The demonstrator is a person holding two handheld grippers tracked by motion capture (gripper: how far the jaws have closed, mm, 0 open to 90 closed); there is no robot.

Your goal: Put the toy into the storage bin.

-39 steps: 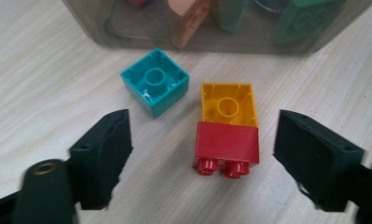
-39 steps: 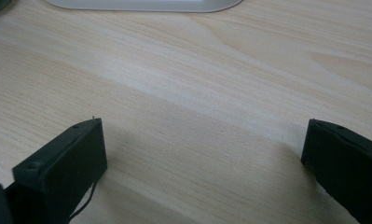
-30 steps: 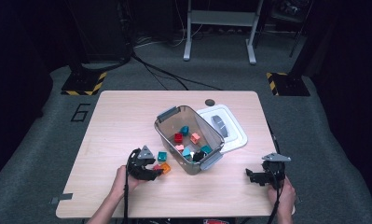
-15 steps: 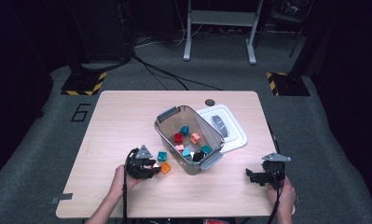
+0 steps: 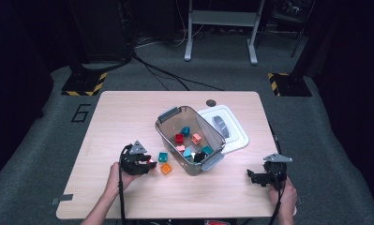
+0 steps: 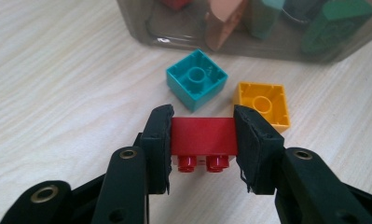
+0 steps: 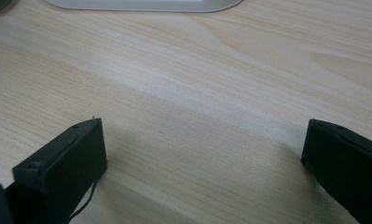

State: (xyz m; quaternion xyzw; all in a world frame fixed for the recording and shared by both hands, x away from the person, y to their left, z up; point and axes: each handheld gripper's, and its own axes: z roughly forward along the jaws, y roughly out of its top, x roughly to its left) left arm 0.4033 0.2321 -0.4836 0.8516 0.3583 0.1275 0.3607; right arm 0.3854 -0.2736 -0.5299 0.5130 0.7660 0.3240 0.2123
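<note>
A: Where's the red brick point(image 6: 203, 136)?
B: Pinched in the left gripper point(image 6: 203, 140), whose jaws have just been closing, near the table's front edge. The bin point(image 5: 190, 136) lies just beyond.
A: Right gripper point(image 7: 204, 149)?
B: Spread, holding nothing, farther off.

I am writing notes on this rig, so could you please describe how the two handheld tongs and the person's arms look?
Both tongs are black. The left tongs and the right tongs each carry a grey three-cornered plate on top and trail a thin black cable along the forearm. Their jaws end in flat, rectangular black pads on arms with round metal-ringed holes. The forearms are bare, with no sleeves in sight.
</note>
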